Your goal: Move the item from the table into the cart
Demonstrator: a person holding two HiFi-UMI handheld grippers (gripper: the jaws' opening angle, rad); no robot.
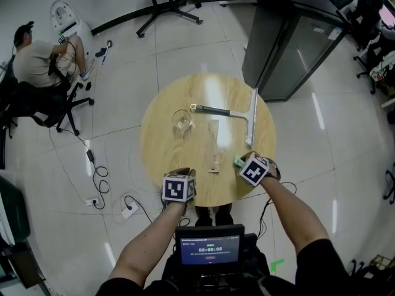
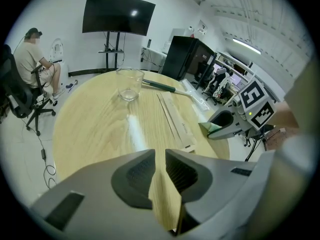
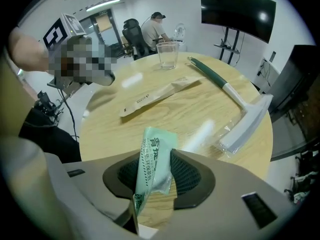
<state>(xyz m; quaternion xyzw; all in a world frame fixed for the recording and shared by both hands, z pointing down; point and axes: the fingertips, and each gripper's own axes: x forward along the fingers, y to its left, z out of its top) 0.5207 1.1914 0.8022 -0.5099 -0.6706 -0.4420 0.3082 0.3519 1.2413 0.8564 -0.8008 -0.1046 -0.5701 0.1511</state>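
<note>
Green packet (image 3: 155, 156), clamped in jaws, bears Chinese print.

An office-like lab: big screen (image 2: 118, 15) on a stand, swivel chairs (image 1: 43, 106), glossy floor (image 1: 185, 42).

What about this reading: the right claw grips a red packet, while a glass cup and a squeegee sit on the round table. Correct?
The colour is wrong: the packet in the right claw is green, not red, as the right gripper view shows. The glass cup and squeegee sit on the round table.
</note>
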